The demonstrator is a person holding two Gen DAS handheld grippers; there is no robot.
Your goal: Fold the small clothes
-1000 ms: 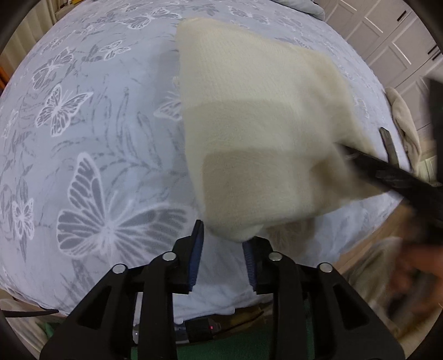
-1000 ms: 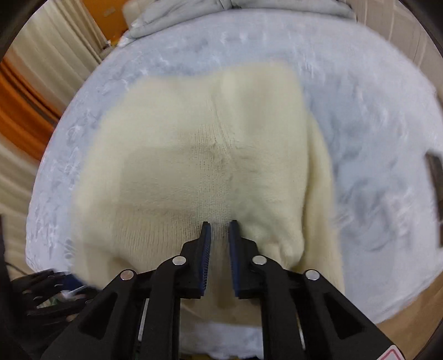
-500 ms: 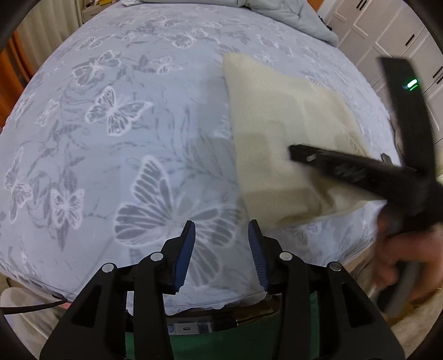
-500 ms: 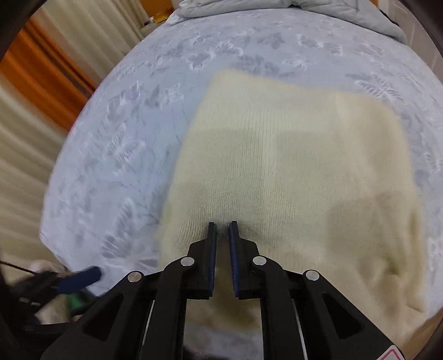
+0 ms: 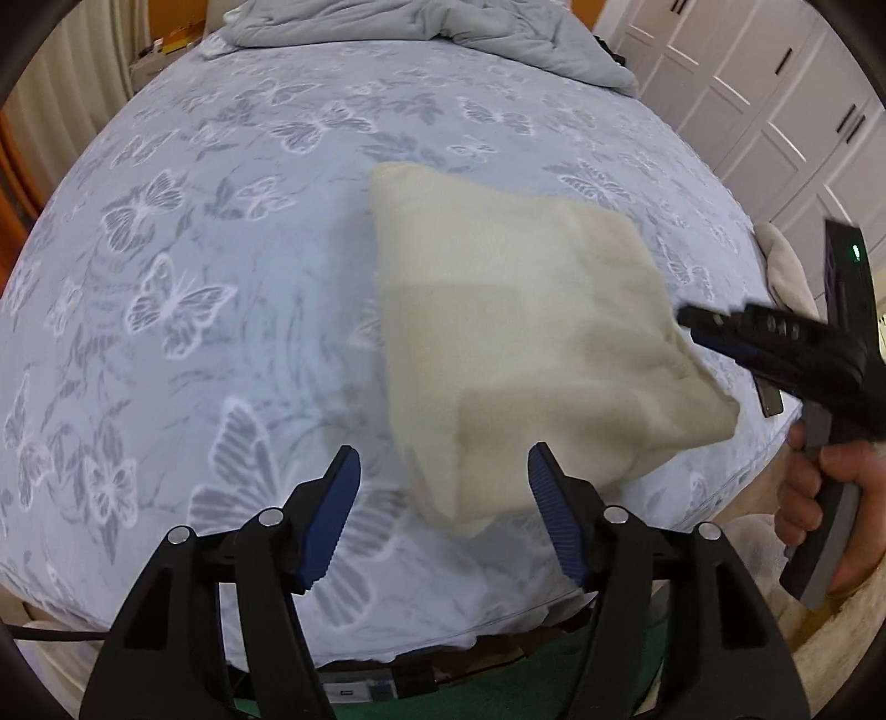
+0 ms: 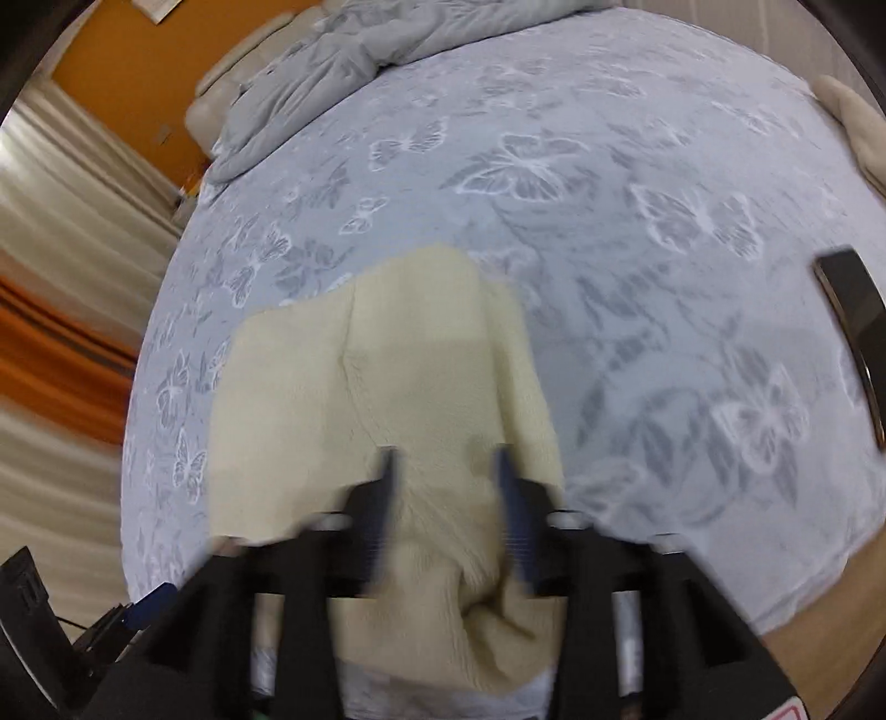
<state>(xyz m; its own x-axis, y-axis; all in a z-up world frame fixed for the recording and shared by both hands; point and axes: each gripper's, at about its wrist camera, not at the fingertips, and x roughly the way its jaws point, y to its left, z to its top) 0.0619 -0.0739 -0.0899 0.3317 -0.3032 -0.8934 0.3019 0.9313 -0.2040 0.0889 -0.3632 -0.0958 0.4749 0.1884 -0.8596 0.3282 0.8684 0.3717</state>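
— Both grippers are standing wide apart right now: the left gripper [image 5: 443, 487] is gaping with nothing between its blue pads, and the right gripper [image 6: 446, 487], blurred in its own view, is spread over the cream knit garment [image 5: 531, 354] without pinching it.

— What is everything lying on?

— A bed, under a pale blue butterfly-print sheet [image 5: 194, 288]. The garment is resting folded near the sheet's near right edge. A rumpled grey duvet [image 5: 432, 27] is bunching at the far end, white wardrobe doors [image 5: 775, 99] are standing to the right, and an orange wall [image 6: 138, 72] with beige curtains [image 6: 66, 221] is showing on the left.

— Anything else around?

— A dark phone-like slab [image 6: 855, 327] is lying on the sheet well right of the garment, and a beige cloth [image 5: 786, 271] is draping over the bed's right edge. From the left wrist view, the right gripper [image 5: 714, 327] is crossing in front of the garment's right side, held by the person's hand [image 5: 830, 498].

— And compared with half a second ago?

— Then the right jaws were nearly closed over the knit; now they are parted. The left jaws are also spreading wider, and the garment is sitting nearer to them.
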